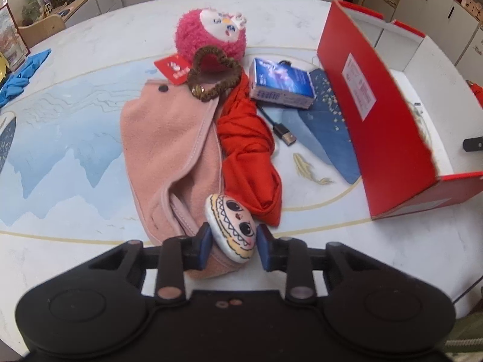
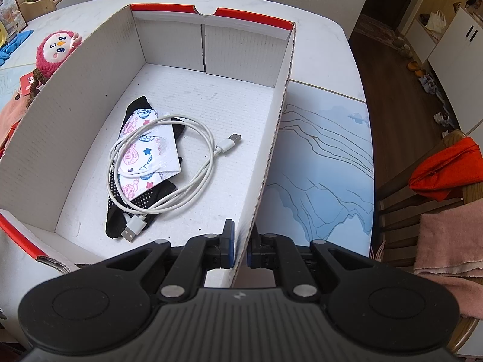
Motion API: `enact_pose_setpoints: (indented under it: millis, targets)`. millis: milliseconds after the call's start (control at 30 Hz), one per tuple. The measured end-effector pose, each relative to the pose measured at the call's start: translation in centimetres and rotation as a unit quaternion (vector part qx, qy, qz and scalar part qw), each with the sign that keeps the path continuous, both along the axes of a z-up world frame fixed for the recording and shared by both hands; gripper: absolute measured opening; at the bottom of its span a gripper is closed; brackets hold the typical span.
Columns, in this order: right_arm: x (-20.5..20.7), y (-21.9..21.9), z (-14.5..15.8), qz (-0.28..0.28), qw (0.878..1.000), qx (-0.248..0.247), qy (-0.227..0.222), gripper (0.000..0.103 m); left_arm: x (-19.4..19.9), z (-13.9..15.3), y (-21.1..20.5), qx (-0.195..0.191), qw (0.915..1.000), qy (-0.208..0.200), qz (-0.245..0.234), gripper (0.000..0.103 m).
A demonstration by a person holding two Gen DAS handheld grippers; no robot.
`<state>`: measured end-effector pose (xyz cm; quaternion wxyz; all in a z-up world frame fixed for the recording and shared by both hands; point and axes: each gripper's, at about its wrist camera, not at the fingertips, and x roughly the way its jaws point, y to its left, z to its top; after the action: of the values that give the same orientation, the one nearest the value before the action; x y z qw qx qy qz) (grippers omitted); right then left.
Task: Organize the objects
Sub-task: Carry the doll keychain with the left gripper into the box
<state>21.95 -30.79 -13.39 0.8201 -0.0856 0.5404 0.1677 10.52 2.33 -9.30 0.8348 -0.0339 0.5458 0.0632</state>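
Organizing partly done, by the look of it: inside the red box (image 2: pixel 169 69) lie a white cable (image 2: pixel 169 163), a patterned face mask (image 2: pixel 145 150) and a black dotted sock (image 2: pixel 132 208), stacked together on the floor of the box toward its left wall. Still out on the table (image 1: pixel 75 256): pink fuzzy plush (image 1: pixel 208 34), brown scrunchie (image 1: pixel 211 75), pink cloth (image 1: pixel 169 150), red cloth (image 1: pixel 250 157), small blue carton (image 1: pixel 280 84), black USB cable (image 1: pixel 280 129), blue fabric piece (image 1: pixel 329 120). So most items remain, I judge. Left gripper (image 1: pixel 233 241) pitched steeply down over the near end of the pink cloth, straddling a small face charm (image 1: pixel 232 226); left pad looks against it, right pad just beside, a sliver of gap maybe — grasp not firm yet, cannot call it held. Right gripper (image 2: pixel 240 249) also angled steeply down, jaws clamped on the right-hand wall of the box at its near corner, steadying it. Box sits to the right of the pile, well within reach
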Motion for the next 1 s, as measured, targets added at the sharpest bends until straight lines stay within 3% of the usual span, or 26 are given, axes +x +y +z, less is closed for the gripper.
enact_pose_setpoints:
  millis: [433,700,833,1000]
  targets:
    - [0.2,0.1,-0.2,-0.005,1.000,0.004,0.003,0.007,1.2,6.6,-2.2,-0.051,0.9955,-0.062,-0.050,0.029]
    - [0.2,0.1,-0.2,-0.007,1.000,0.007,0.004,0.007,4.2,10.7,-5.0,-0.086,0.9846,-0.118,-0.096,0.029]
    - [0.2,0.1,-0.2,-0.007,1.000,0.008,0.004,0.007,6.2,11.2,-8.1,-0.085,0.9783,-0.124,-0.142,0.029]
    - [0.2,0.1,-0.2,-0.007,1.000,0.007,0.004,0.007,8.6,9.5,-12.4,-0.096,0.9689,-0.105,-0.203,0.029]
